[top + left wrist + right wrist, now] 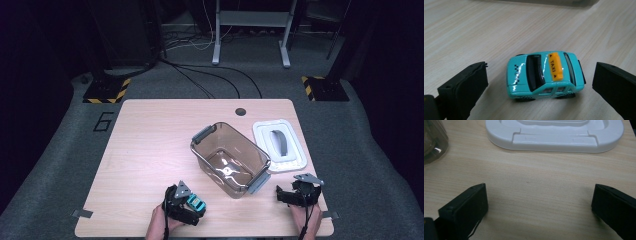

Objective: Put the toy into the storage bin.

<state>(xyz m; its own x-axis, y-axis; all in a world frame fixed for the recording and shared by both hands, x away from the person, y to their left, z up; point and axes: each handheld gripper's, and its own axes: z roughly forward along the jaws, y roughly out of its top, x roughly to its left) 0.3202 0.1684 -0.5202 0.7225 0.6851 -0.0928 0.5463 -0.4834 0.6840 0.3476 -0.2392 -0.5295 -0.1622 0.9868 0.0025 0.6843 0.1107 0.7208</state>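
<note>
A small turquoise toy taxi (545, 75) with an orange TAXI roof sign stands on its wheels on the wooden table (145, 145). My left gripper (540, 85) is open around it, one jaw on each side, neither touching. From above, the taxi (196, 203) sits at the table's front, just right of my left gripper (187, 207). My right gripper (539, 207) is open over bare wood, near the front right corner (290, 196). A clear plastic box (230, 158) with grey latches stands mid-table, and its white lid (278, 144) lies to its right.
The lid's near edge (554, 137) lies a short way ahead of my right gripper, and the box's corner (434, 142) is at the far left of that view. A round cable hole (240, 111) is at the table's back edge.
</note>
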